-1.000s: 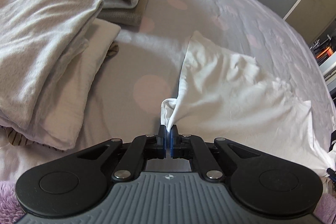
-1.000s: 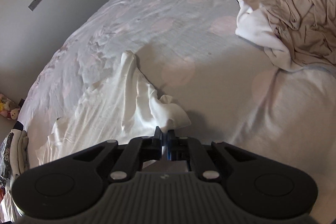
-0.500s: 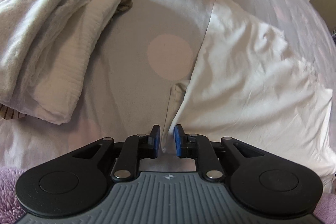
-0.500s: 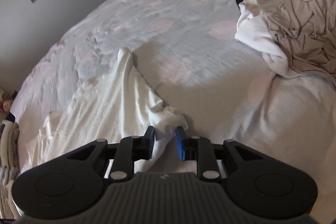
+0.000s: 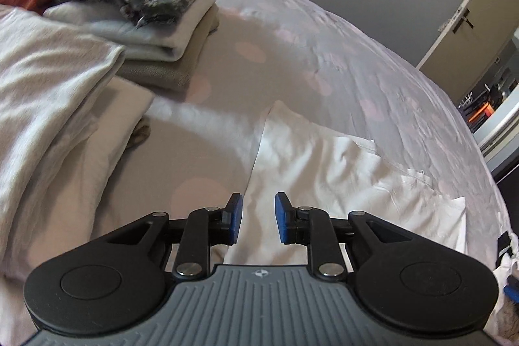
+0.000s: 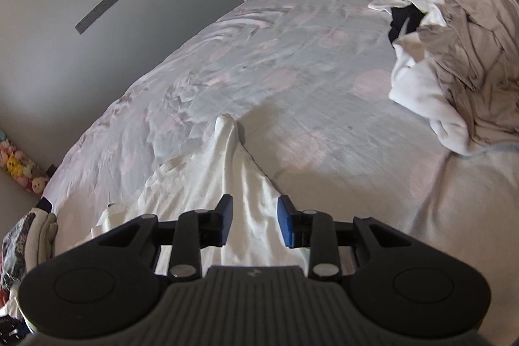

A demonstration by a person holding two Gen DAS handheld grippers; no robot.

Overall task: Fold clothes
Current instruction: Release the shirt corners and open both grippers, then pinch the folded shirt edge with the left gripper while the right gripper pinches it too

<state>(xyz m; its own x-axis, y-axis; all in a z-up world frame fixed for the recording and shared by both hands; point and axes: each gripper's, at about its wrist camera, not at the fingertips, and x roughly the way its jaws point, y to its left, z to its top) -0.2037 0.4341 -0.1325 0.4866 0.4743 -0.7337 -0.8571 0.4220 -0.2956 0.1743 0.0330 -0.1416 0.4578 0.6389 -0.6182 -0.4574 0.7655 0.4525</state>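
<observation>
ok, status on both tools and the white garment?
Left tool and right tool both opening, nothing gripped. White garment lies on the bed, released. Folded stack and unfolded pile clear of it.

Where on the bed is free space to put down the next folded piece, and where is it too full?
Free: the bedspread strip between the folded stack and the white garment, and the wide area between that garment and the unfolded heap. Crowded: the side with the stack and the pale folded blankets.
</observation>
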